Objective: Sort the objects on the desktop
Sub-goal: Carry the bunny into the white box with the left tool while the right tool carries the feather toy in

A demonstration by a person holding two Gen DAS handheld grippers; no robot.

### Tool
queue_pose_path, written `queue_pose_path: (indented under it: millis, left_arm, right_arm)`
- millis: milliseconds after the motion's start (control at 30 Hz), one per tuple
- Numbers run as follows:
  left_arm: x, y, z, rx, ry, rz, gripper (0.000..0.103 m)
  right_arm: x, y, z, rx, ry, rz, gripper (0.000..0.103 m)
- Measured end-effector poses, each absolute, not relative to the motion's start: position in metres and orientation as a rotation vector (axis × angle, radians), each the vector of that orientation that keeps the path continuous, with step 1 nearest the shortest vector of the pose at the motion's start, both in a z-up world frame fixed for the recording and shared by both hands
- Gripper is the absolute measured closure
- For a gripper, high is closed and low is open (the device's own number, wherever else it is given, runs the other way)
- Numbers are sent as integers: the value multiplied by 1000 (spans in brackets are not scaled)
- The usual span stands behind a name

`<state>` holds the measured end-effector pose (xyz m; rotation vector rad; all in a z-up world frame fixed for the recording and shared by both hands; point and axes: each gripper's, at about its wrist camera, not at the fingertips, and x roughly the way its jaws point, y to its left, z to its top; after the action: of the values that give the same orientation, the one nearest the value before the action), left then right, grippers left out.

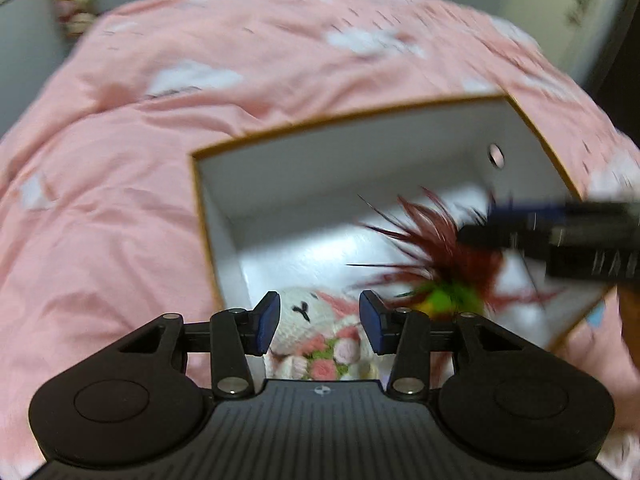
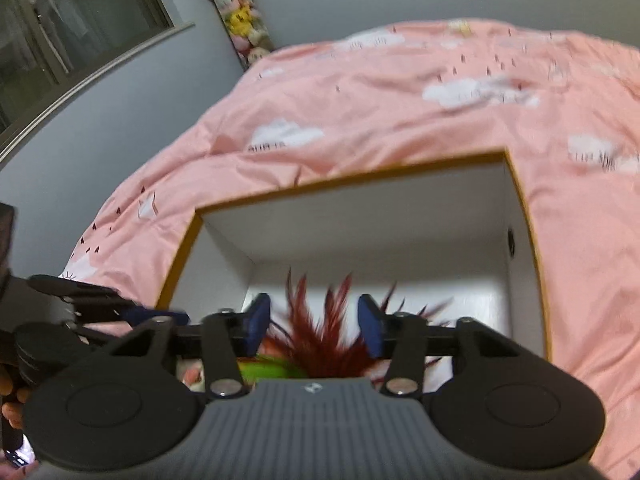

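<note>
A white box with an orange rim sits open on pink bedding. Inside lie a crocheted white bunny with pink flowers and a toy of dark red feathers on a green ball. My left gripper hangs open over the box's near left corner; the bunny shows between its blue pads, apart from them. Over the feathers my right gripper stands open, and they rise into the gap without being pinched. In the left wrist view, the right gripper reaches in, blurred, from the right.
Pink cloud-print bedding surrounds the box on all sides. A window and a hanging column of plush toys stand against the grey wall behind. A person's hand holds the left gripper at the lower left.
</note>
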<state>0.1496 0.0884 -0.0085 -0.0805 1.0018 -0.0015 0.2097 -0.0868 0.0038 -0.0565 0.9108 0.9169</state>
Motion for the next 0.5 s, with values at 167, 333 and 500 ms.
queue_pose_path:
  millis: [167,333,500]
  left_arm:
    - [134,81,-9,-64,895,155,45]
    - [128,86,-13,-93,868,219,45]
    - [124,95,-15,-143,865,214,45]
  right_arm:
    - [201,-84,-14,-165,932,863,34]
    - [202,-83,-26,-188,984,849,55]
    - [198,-81,-26,-185,970,870,102]
